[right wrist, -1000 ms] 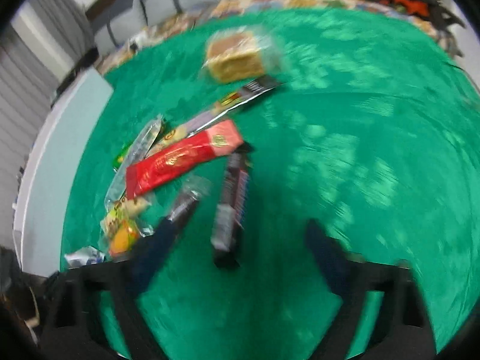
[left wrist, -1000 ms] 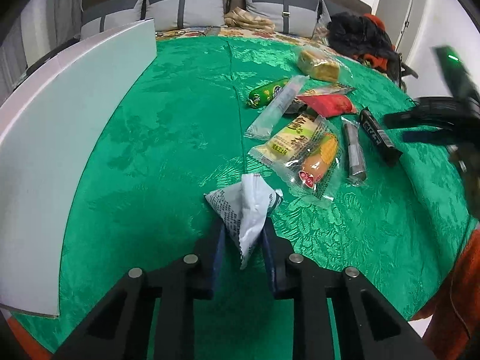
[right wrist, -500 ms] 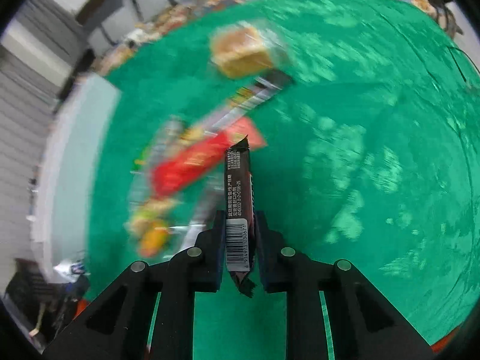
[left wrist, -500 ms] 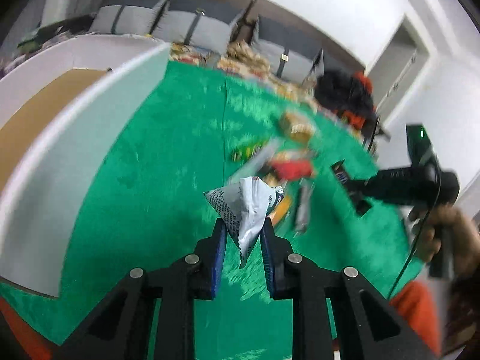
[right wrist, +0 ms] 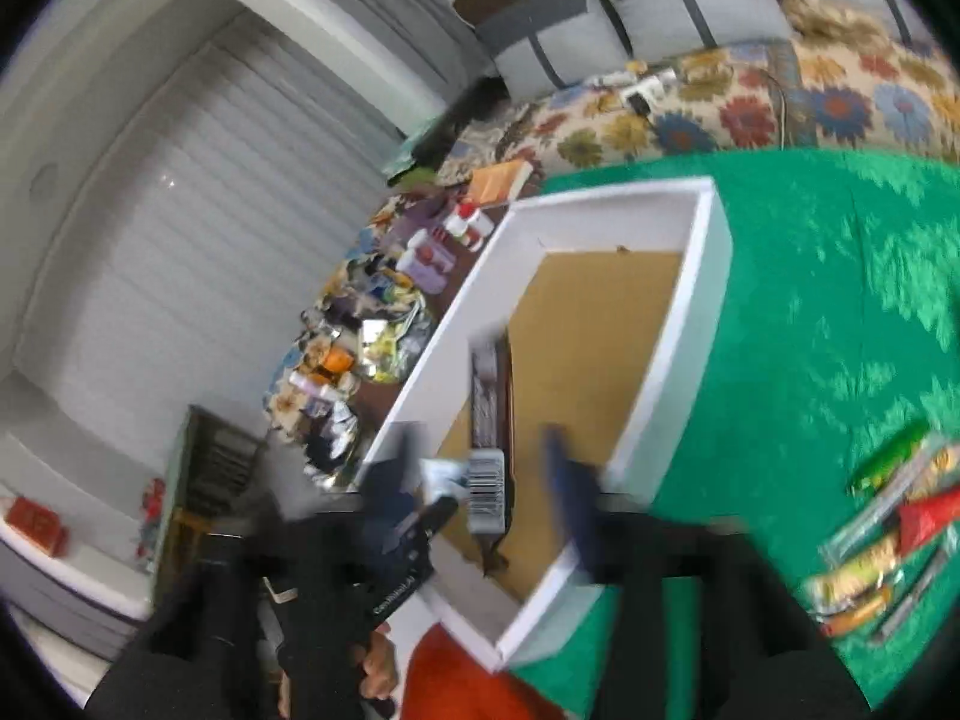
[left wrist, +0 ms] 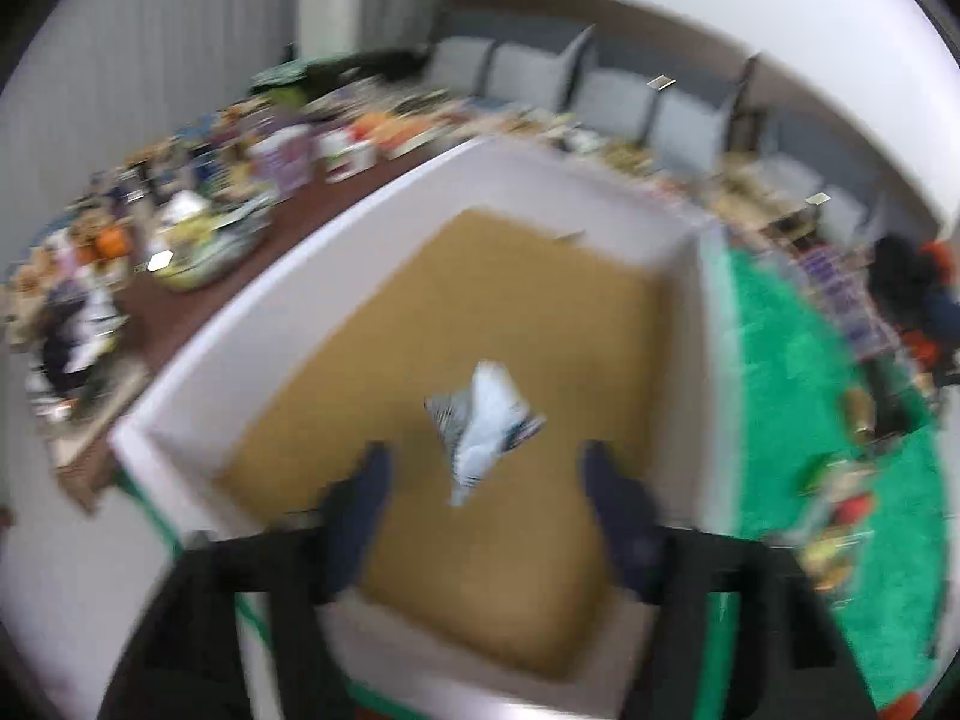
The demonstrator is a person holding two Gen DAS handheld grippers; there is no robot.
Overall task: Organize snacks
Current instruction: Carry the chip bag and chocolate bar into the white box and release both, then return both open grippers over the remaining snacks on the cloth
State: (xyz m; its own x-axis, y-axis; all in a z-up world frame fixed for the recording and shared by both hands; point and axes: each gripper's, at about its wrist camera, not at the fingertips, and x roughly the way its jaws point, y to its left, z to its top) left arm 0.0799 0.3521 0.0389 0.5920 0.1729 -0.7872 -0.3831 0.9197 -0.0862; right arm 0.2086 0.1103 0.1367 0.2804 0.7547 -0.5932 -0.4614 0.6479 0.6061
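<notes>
Right now both my tongs hang over the white box (left wrist: pixel 699 324), and both are letting go. My left gripper (left wrist: pixel 486 483) has its jaws opening, the pads already wide and clear of the white-and-grey packet (left wrist: pixel 480 426), which sits loose between them at about twelve o'clock from the tips, over the brown floor of the box; blur keeps me from saying whether it has landed. Its long axis runs from roughly one o'clock down to seven. My right gripper (right wrist: pixel 480 468) is opening too, and the dark snack bar (right wrist: pixel 489 414) with its barcode end nearest me lies between the fingers without either pad pressing it, pointing straight toward twelve along the box's left wall. Next, I judge, comes the remaining pile of snacks (right wrist: pixel 888 534) on the green cloth (right wrist: pixel 840 300), well apart from the box at about three to four o'clock in the right view. My right hand looks the nearer to that pile, so it should probably lead back.
</notes>
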